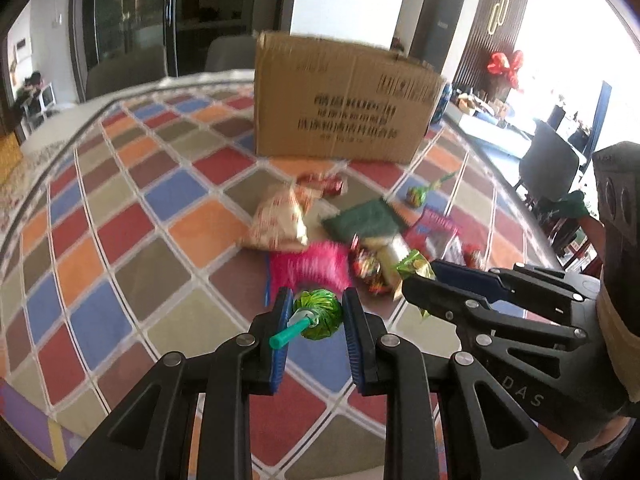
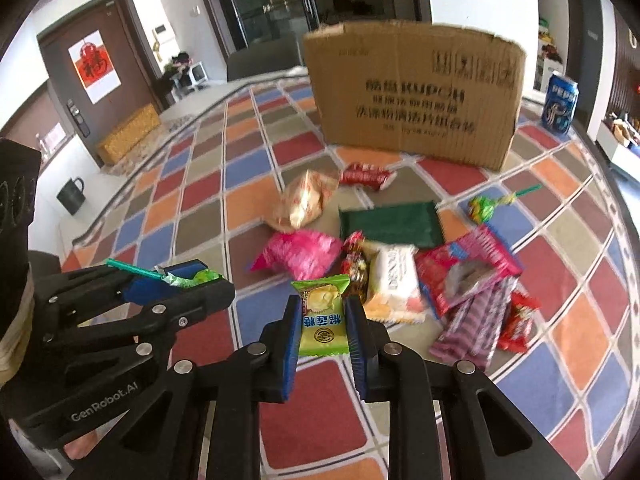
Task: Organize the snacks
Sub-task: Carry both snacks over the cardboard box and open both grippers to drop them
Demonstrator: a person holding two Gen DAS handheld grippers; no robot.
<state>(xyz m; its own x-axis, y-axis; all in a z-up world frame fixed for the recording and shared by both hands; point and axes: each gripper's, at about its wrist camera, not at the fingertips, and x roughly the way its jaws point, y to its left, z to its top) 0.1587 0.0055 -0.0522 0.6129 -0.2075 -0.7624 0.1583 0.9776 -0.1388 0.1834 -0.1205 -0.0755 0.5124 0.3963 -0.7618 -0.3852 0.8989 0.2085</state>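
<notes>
Two grabs at once: our left gripper [image 1: 316,314] clamps a green lollipop [image 1: 318,312], right gripper [image 2: 323,320] pinches a yellow-green candy [image 2: 322,318], both w/ cardboard box [image 2: 416,92] at 12 o'clock, likely drop-off.

Blurring with motion: print on the cardboard box [image 1: 344,98] near the table's far edge, unreadable in the left wrist view. Smearing into one another mid-table: wrappers in the snack pile [image 1: 360,240]. Hiding behind the box's right corner: most of a blue can [image 1: 445,98].
</notes>
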